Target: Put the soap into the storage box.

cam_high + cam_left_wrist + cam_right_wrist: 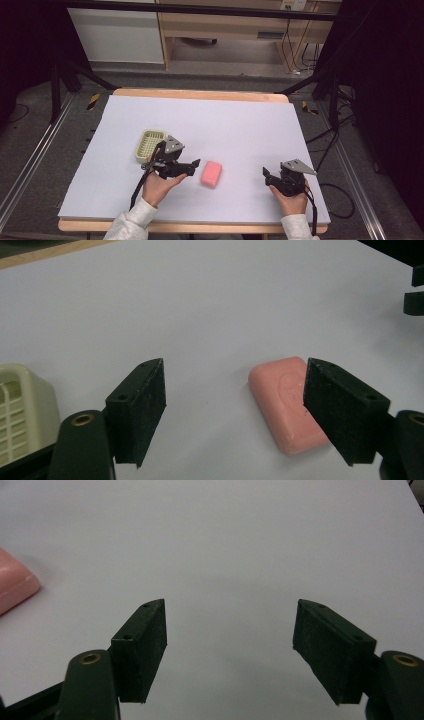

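Observation:
A pink bar of soap [211, 173] lies flat on the white table sheet near the front middle. In the left gripper view the soap [285, 402] sits just ahead of the right-hand jaw, partly behind it. My left gripper [192, 166] is open, a short way left of the soap, pointing toward it. A pale yellow slatted soap dish [150, 145] stands behind the left gripper and shows at the left edge as the dish [20, 412]. My right gripper [267, 174] is open over bare sheet, well right of the soap [14, 584].
The white sheet [225, 125] covers a wooden table whose edge shows at the back [200, 94]. Black frame legs and cables stand on the floor to both sides. The other gripper's jaws [414, 290] show at the far right of the left gripper view.

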The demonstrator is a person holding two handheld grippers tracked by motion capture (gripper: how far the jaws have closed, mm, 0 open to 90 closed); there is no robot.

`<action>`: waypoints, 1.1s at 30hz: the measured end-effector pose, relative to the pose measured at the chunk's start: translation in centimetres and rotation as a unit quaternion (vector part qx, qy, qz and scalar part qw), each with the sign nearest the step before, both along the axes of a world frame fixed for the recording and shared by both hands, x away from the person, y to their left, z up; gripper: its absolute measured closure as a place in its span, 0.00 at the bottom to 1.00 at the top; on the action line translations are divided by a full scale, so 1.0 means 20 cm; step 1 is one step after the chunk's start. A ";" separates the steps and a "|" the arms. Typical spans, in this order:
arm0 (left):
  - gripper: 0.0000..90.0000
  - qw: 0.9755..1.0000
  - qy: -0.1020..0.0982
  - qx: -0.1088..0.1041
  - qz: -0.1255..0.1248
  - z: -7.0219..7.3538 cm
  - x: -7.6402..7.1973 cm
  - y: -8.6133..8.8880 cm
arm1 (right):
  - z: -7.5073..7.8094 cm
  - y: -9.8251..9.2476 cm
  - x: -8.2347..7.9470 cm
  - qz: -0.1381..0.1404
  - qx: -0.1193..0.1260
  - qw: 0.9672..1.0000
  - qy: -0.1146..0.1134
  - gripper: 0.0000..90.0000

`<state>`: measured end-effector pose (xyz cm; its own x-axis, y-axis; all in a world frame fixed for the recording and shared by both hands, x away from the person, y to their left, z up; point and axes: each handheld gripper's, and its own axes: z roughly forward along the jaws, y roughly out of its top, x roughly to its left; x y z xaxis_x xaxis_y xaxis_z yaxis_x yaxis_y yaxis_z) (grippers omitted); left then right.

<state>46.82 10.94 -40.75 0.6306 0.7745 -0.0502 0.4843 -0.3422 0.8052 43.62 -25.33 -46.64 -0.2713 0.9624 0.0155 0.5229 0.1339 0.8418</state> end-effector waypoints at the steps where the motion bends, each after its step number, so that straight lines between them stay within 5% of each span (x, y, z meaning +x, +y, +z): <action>1: 0.27 1.000 0.001 0.000 -0.002 0.00 0.00 -0.01 | 0.00 0.00 0.00 0.000 0.001 1.000 0.001 0.33; 33: 0.28 0.999 0.021 0.024 -0.023 -0.09 0.01 -0.21 | 0.00 0.00 0.00 0.001 0.000 1.000 0.002 0.34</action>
